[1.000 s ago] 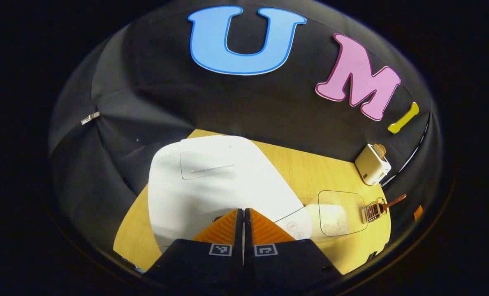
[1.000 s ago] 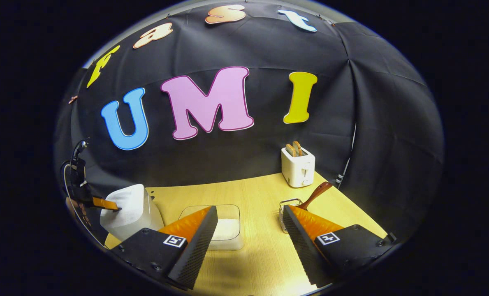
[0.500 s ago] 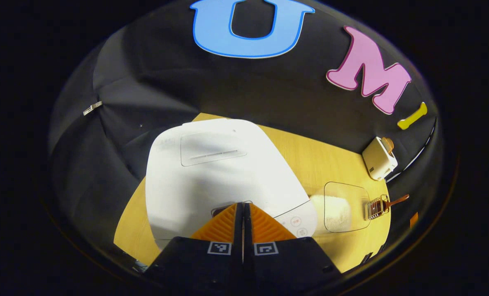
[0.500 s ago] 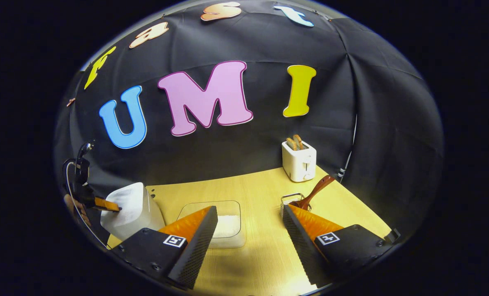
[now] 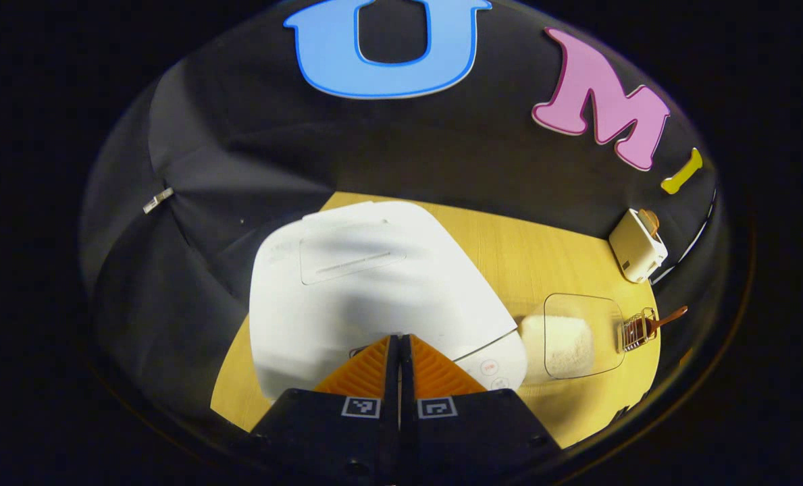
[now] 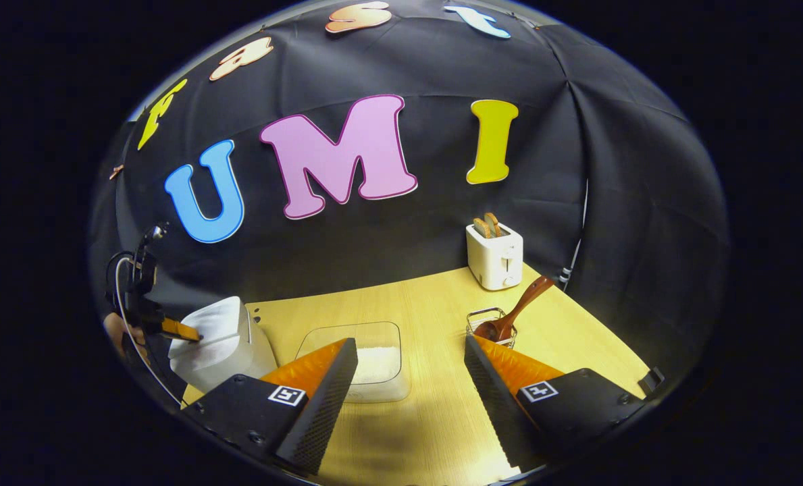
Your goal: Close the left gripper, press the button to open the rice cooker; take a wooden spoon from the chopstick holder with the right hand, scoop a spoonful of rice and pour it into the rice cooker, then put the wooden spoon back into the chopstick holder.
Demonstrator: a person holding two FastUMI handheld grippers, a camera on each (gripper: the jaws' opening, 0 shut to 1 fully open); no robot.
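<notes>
Left gripper: fingers pressed together, gripping nothing, tips at the near front edge of the rice cooker. The lid lies flat, so the opening step is judged unfinished. Right gripper: fingers wide apart, empty, hovering over the table. The wooden spoon stands in the chopstick holder, far right; the rice container is untouched. Scooping, pouring and return remain. The button is hidden behind the fingertips; contact cannot be confirmed.
</notes>
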